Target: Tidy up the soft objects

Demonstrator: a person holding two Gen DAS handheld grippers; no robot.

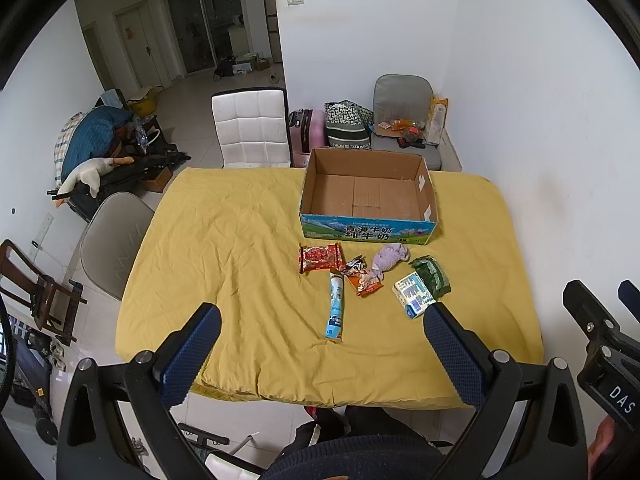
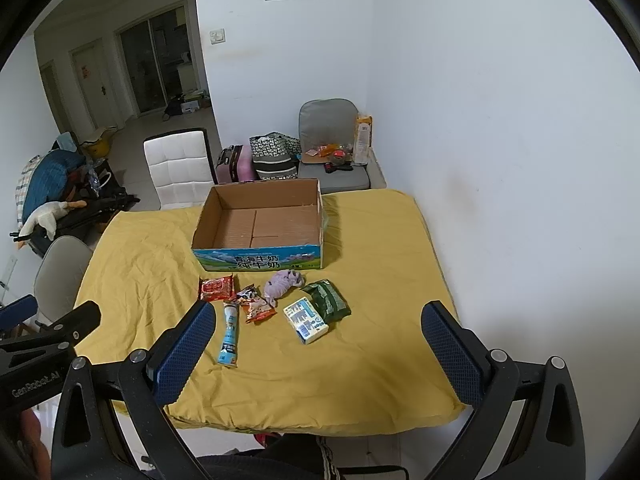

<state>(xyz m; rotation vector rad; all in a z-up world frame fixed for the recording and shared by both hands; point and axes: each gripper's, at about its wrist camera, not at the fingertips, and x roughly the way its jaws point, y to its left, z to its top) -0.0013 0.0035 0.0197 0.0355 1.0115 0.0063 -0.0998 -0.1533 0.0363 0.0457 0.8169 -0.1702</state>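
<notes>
An empty cardboard box (image 1: pixel 368 196) (image 2: pixel 262 224) stands on the yellow cloth. In front of it lie a red packet (image 1: pixel 320 257) (image 2: pixel 217 287), a blue tube (image 1: pixel 335 306) (image 2: pixel 230 336), an orange snack bag (image 1: pixel 362 278) (image 2: pixel 258 306), a purple soft cloth (image 1: pixel 389 259) (image 2: pixel 283 282), a white-blue pack (image 1: pixel 414 294) (image 2: pixel 306 320) and a green packet (image 1: pixel 432 276) (image 2: pixel 327 301). My left gripper (image 1: pixel 322 322) is open and empty, above the table's near edge. My right gripper (image 2: pixel 318 320) is open and empty, held likewise.
The yellow-covered table (image 1: pixel 224 240) (image 2: pixel 380 248) meets a white wall on the right. A white chair (image 1: pixel 250 128) and a grey chair (image 1: pixel 116 240) stand at the far and left sides. Bags and a cushioned seat (image 2: pixel 332 160) are behind the box.
</notes>
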